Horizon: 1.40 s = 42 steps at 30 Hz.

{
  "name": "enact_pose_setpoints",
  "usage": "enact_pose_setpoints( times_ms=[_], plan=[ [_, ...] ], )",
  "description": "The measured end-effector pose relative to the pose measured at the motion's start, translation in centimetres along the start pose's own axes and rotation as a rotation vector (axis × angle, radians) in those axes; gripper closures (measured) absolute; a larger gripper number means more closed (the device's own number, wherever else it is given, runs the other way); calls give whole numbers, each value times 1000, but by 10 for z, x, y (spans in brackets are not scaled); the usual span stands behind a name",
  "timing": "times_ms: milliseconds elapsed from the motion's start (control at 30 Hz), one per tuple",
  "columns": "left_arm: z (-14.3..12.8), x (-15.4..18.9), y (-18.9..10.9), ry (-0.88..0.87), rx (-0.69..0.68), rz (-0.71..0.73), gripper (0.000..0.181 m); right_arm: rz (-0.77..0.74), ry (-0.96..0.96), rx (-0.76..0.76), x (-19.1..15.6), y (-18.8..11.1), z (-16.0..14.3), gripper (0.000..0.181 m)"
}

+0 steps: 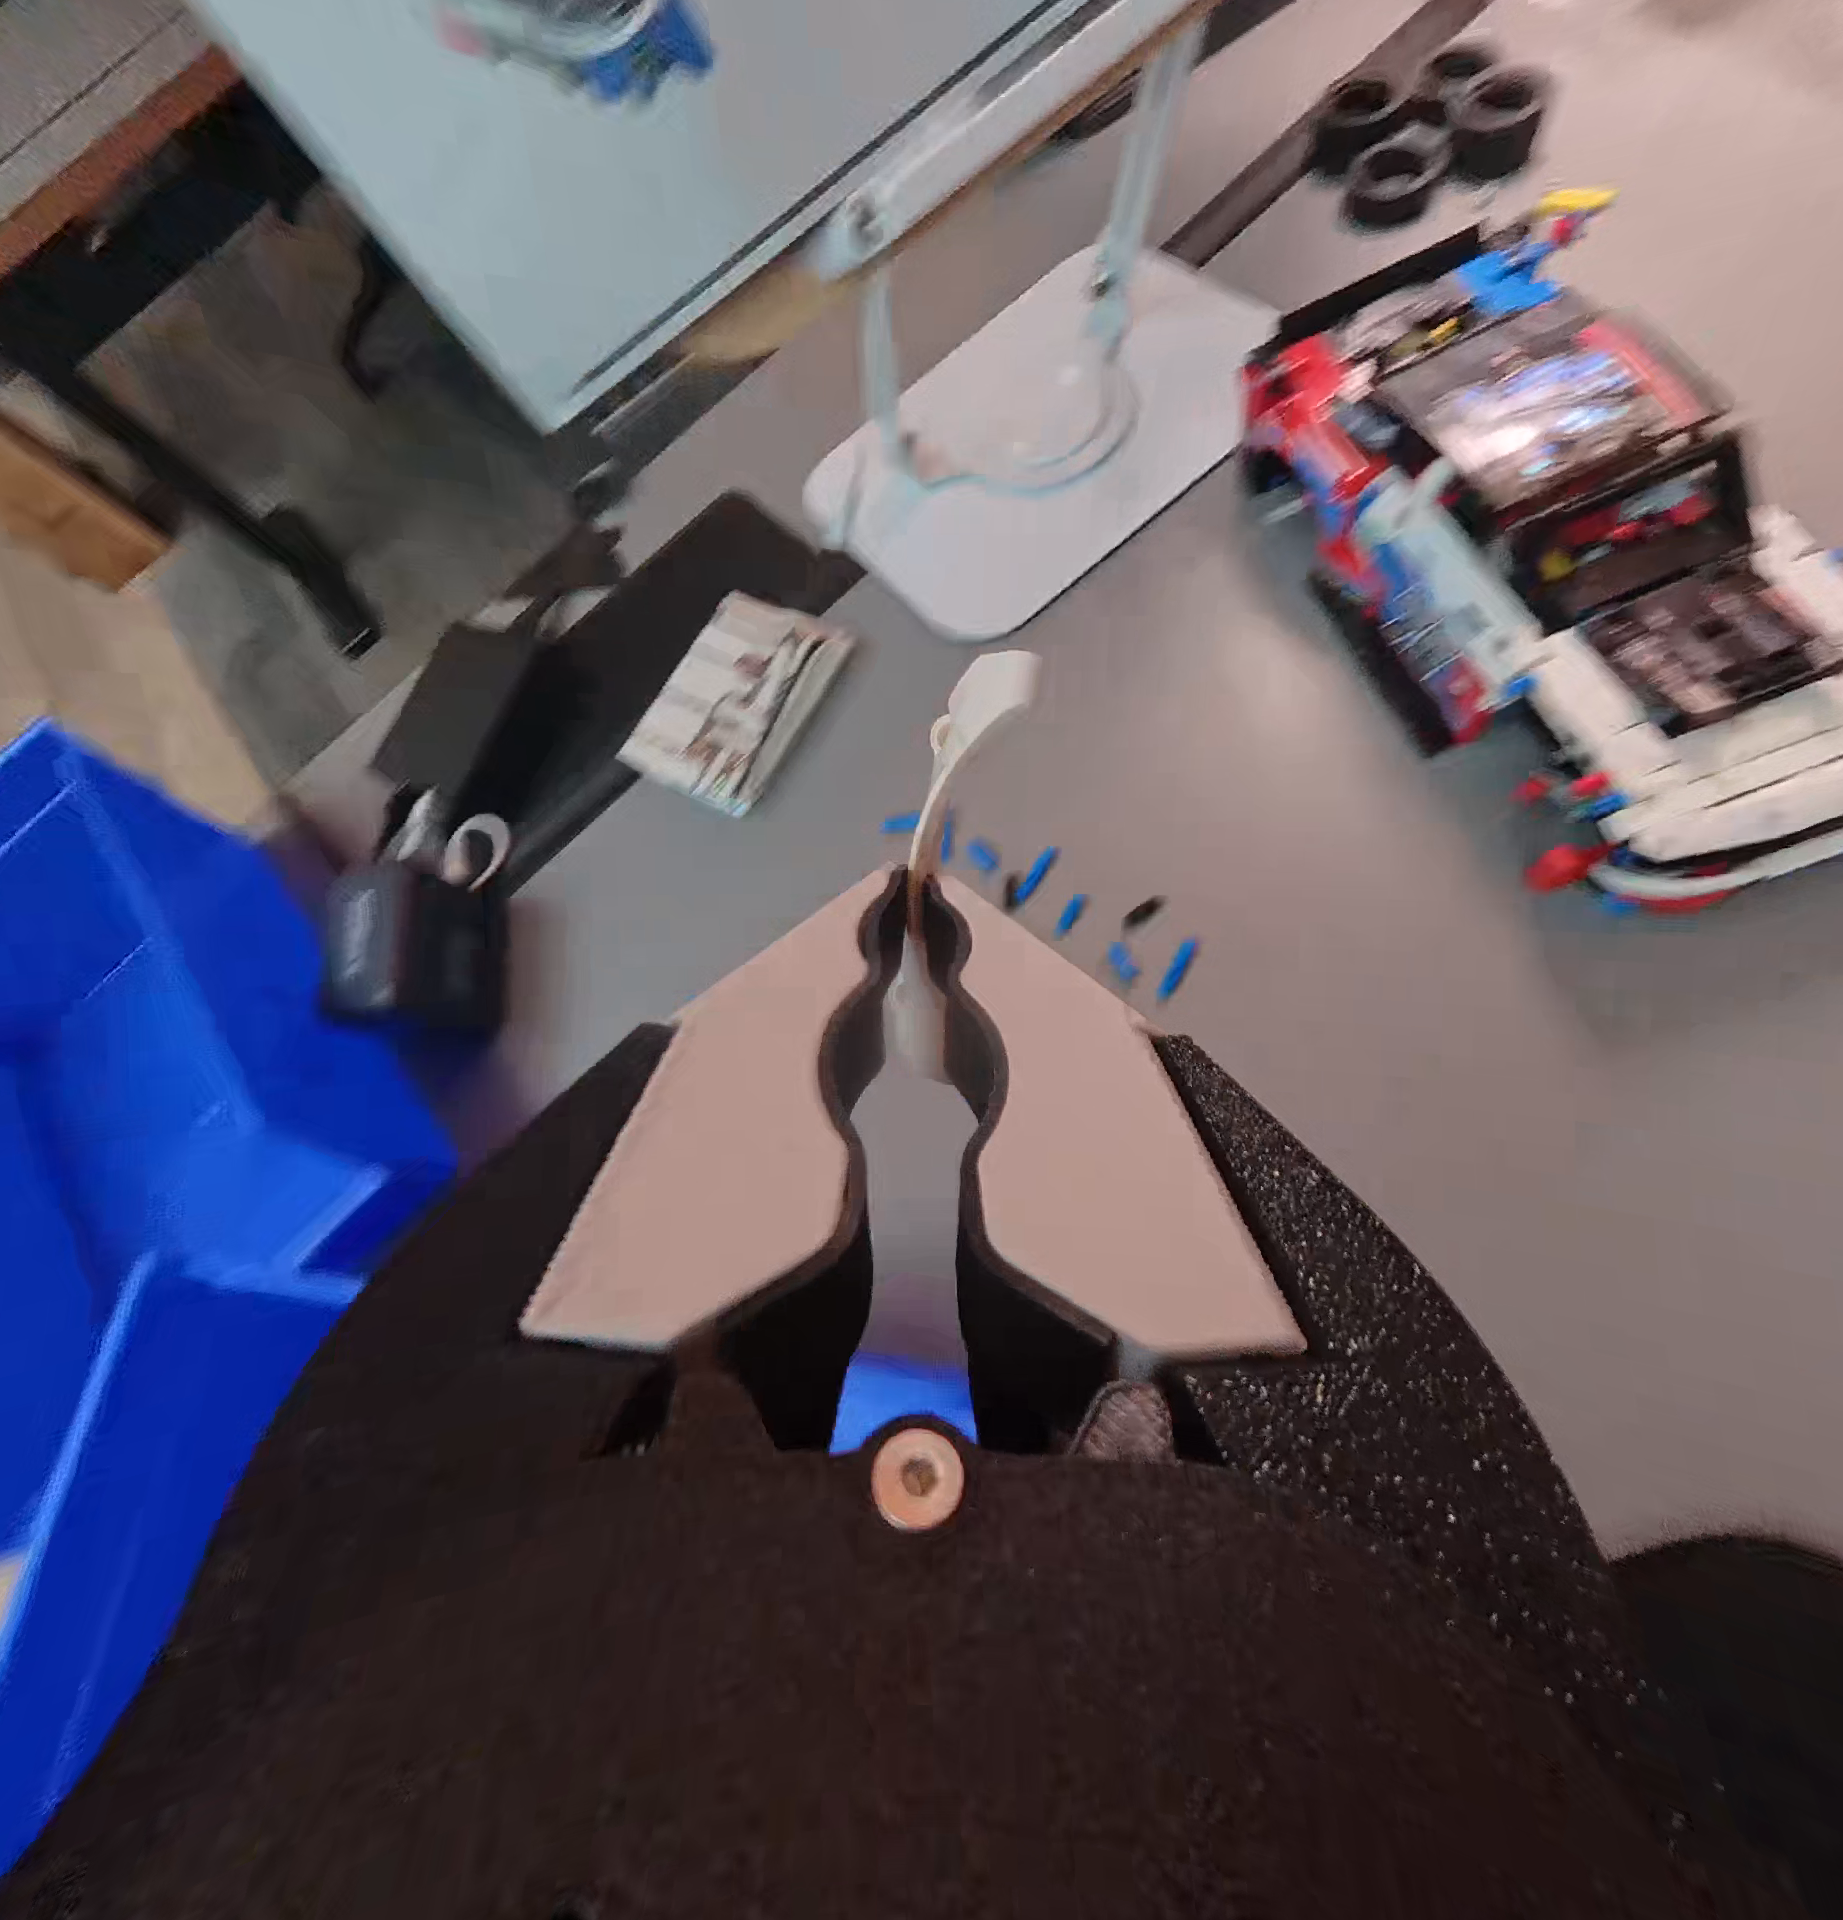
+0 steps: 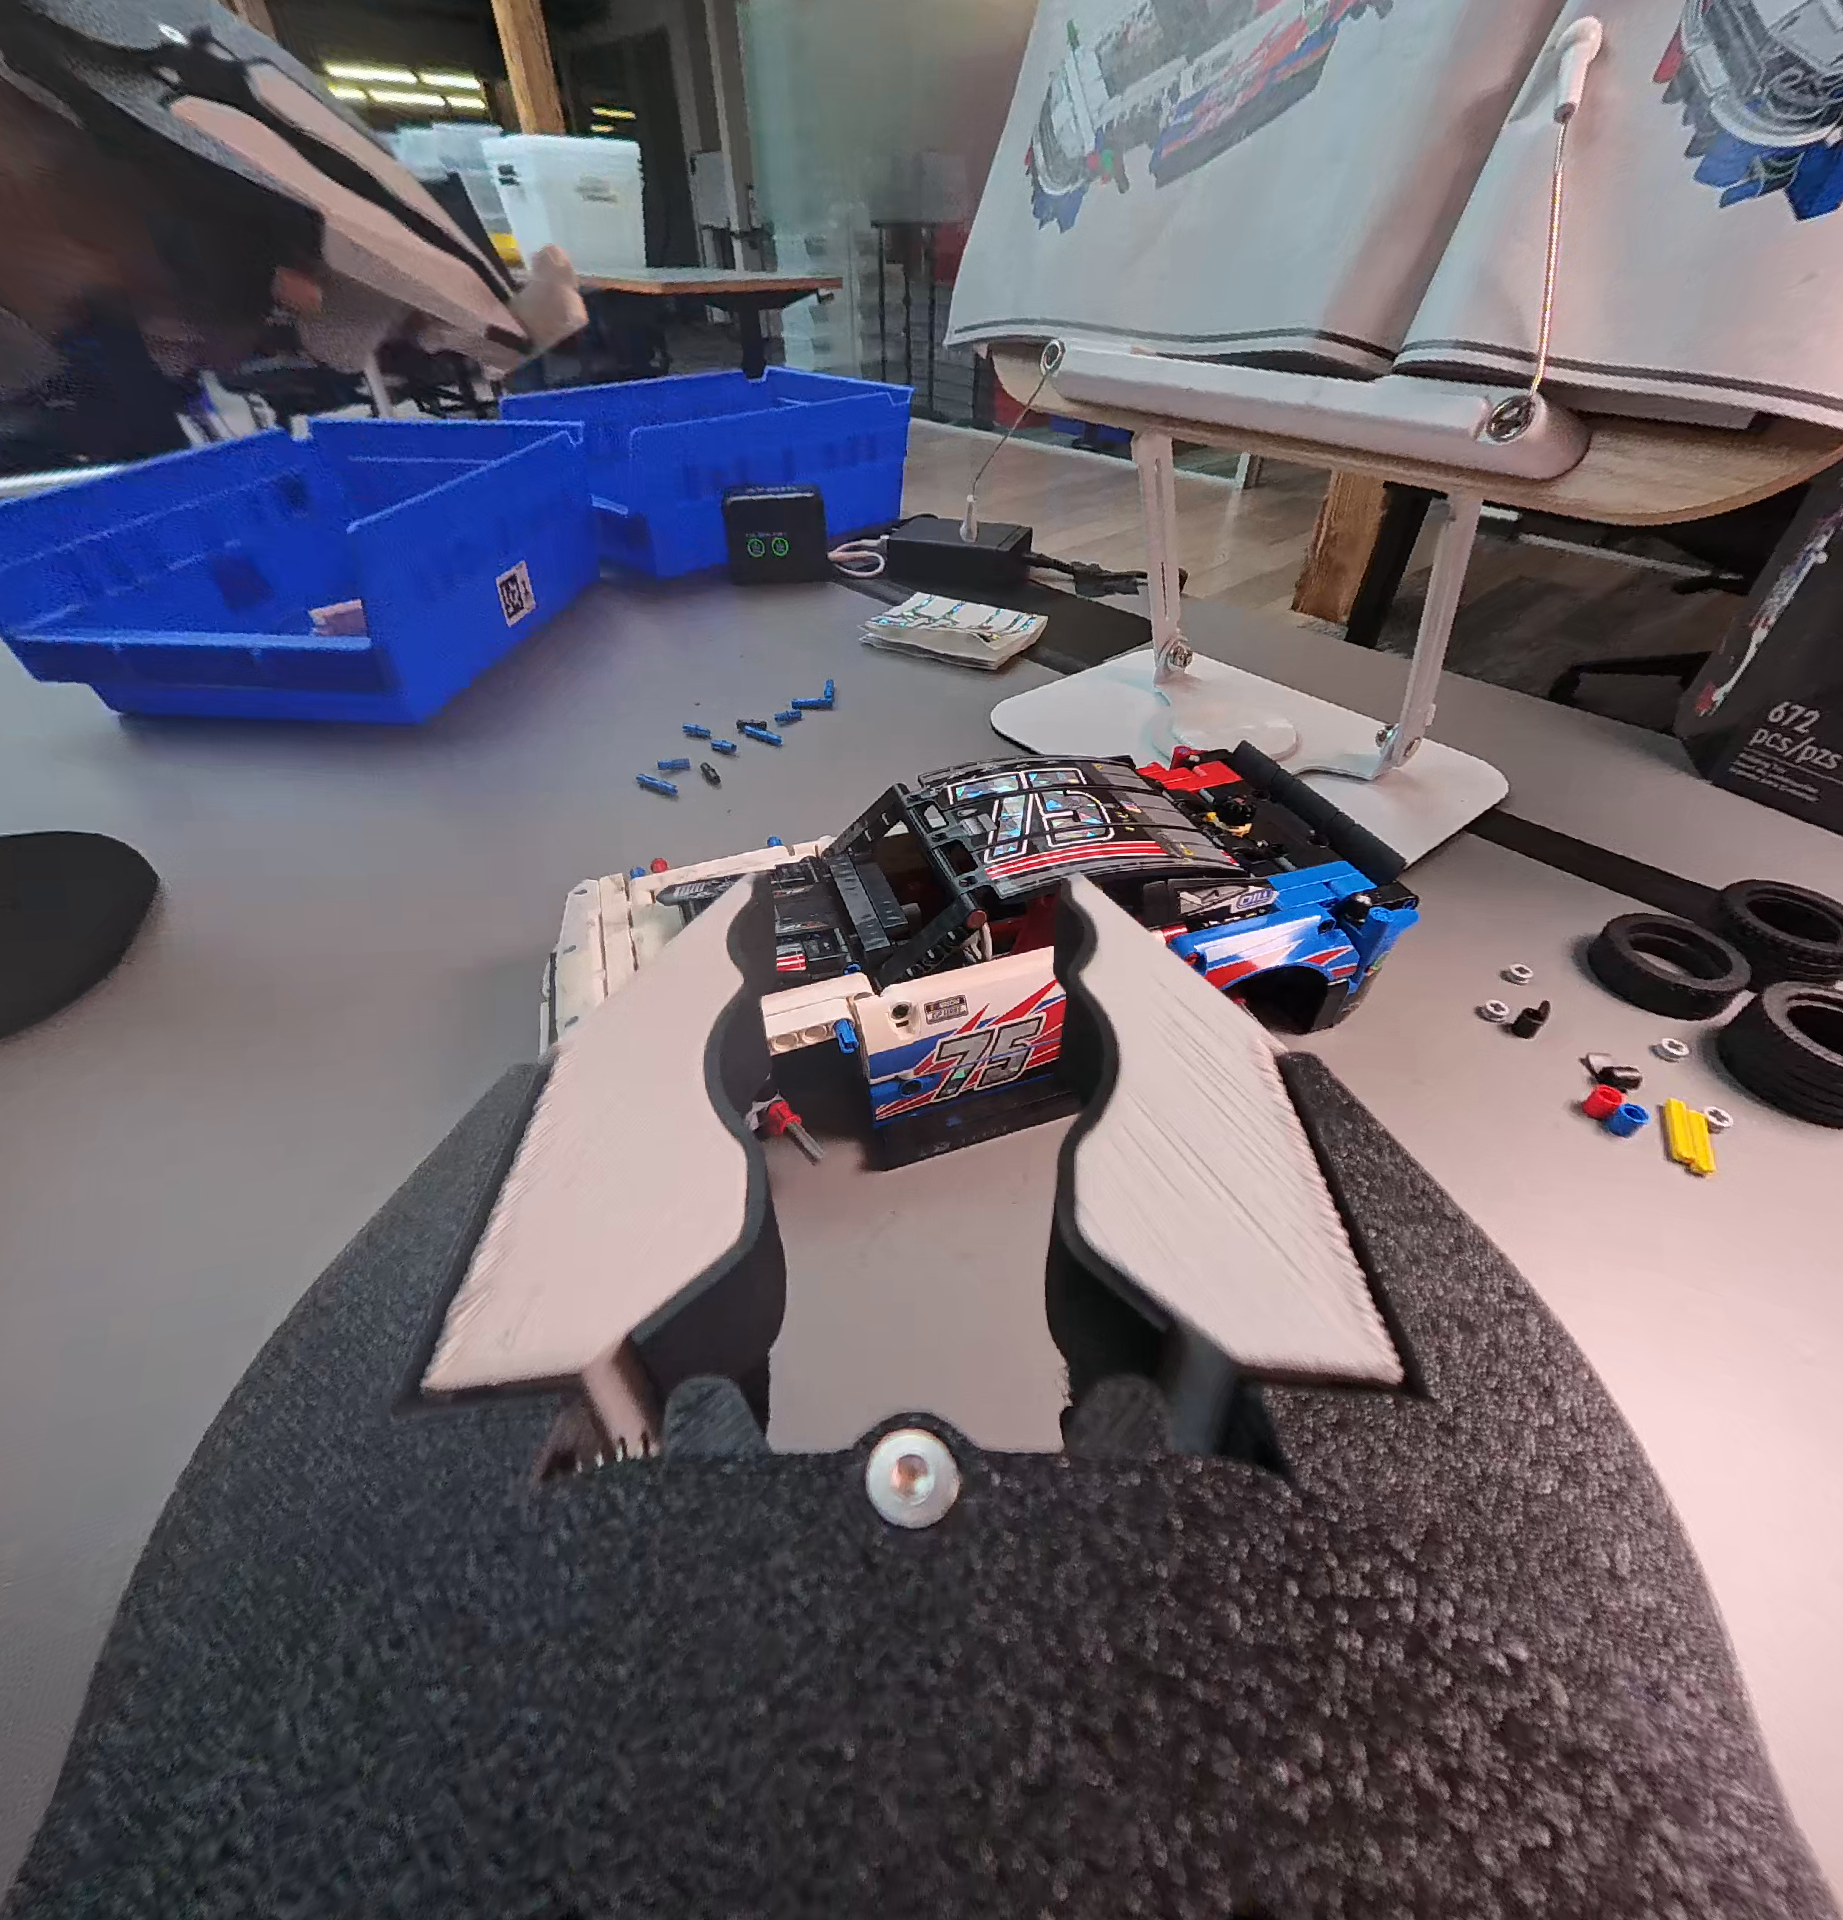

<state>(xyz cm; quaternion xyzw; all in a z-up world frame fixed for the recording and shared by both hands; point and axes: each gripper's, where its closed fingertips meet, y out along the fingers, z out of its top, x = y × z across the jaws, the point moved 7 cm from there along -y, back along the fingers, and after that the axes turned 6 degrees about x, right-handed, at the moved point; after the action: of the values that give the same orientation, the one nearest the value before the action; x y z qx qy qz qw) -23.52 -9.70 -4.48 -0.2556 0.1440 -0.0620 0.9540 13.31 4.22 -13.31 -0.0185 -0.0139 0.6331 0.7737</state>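
White plastic, a thin curved piece (image 1: 964, 748), is pinched at its lower end by the left gripper (image 1: 912, 894), held above the grey table (image 1: 1364, 1143) near scattered blue pins (image 1: 1073, 914). It looks light, stiff and slippery. The right gripper (image 2: 912, 914) is spread apart and empty, its fingers framing the toy car (image 2: 1000, 935).

Even indoor light falls on my grey tabletop (image 2: 325, 935), with soft shadows. My left view is smeared with motion blur; my right is sharp, bowed at the edges.
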Motion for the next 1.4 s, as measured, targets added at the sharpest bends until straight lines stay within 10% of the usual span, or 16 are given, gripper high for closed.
enact_pose_setpoints(
  times_ms=[33,267,433,700,1000,1267,1400],
  plan=[
    [-13,-19,-17,-5,-61,76,181,1,3,5,0,0,1,128],
    [-136,-76,-75,-172,-347,277,180,16,-7,-4,-5,5,0,129],
    [-164,-72,-75,-160,-366,332,171,27,-10,-31,-9,12,-7,131],
    [-141,-71,-73,-144,-217,370,137,0,-70,-67,-9,13,-13,131],
    [-57,1,-51,-238,357,145,108,-5,-46,-53,-5,11,-15,137],
    [-10,68,12,-493,810,-211,171,-9,-93,-41,-12,14,-16,140],
    [-38,85,47,-408,747,-79,181,-61,-142,-6,-6,11,-14,158]
  ],
)
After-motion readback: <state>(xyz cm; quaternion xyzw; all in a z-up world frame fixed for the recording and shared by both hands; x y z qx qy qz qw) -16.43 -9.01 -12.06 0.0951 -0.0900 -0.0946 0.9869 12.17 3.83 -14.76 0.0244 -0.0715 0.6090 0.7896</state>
